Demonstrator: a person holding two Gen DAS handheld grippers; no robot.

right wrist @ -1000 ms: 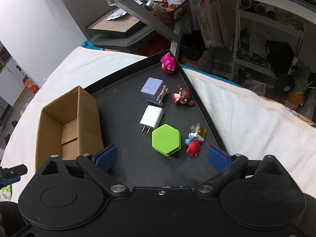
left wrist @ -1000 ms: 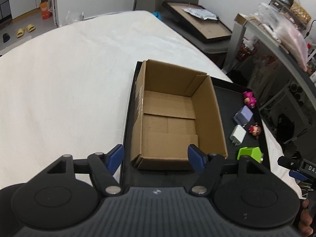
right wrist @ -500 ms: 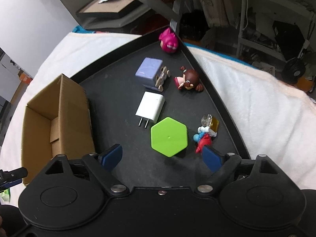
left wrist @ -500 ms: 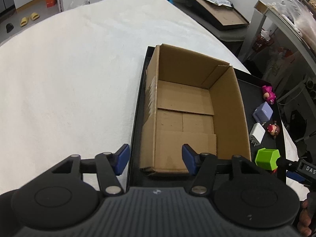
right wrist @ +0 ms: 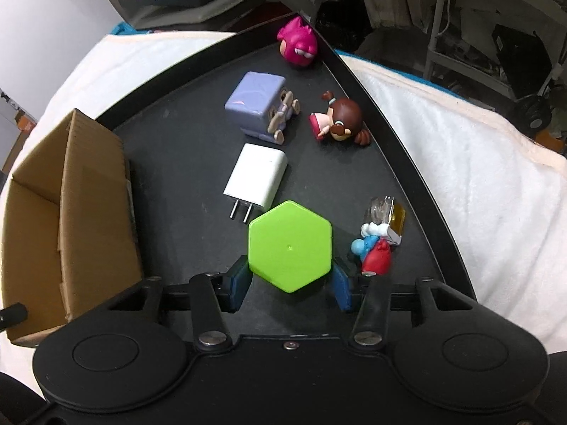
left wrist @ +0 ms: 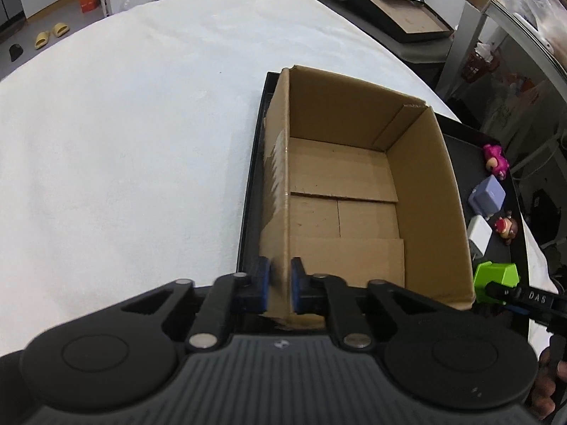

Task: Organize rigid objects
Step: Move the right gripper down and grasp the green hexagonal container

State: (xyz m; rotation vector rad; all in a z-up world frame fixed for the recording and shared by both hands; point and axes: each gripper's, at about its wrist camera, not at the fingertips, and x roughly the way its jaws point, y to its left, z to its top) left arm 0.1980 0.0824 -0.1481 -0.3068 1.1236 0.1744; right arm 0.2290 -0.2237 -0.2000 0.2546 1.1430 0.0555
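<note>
An open, empty cardboard box (left wrist: 354,191) stands on the left part of a black tray (left wrist: 457,134). My left gripper (left wrist: 279,283) is shut on the box's near-left wall, one blue pad on each side. A green hexagonal box (right wrist: 290,246) lies on the tray (right wrist: 184,141) with my right gripper (right wrist: 290,285) shut on it, pads against two opposite sides. Beyond it are a white charger (right wrist: 257,175), a purple cube toy (right wrist: 255,102), a pink figure (right wrist: 297,44) and a brown-haired figurine (right wrist: 340,124). A blue-and-red figurine (right wrist: 375,251) is just right of the hexagon.
A white cloth (left wrist: 124,141) covers the table around the tray. A small clear and amber item (right wrist: 386,212) lies by the tray's right rim. Metal shelving (right wrist: 460,53) and stacked framed boards (left wrist: 397,14) stand beyond the table's far edge.
Both grippers went from wide open to shut. The left moved forward and right onto the box wall. The right dropped closer and closed around the green hexagonal box.
</note>
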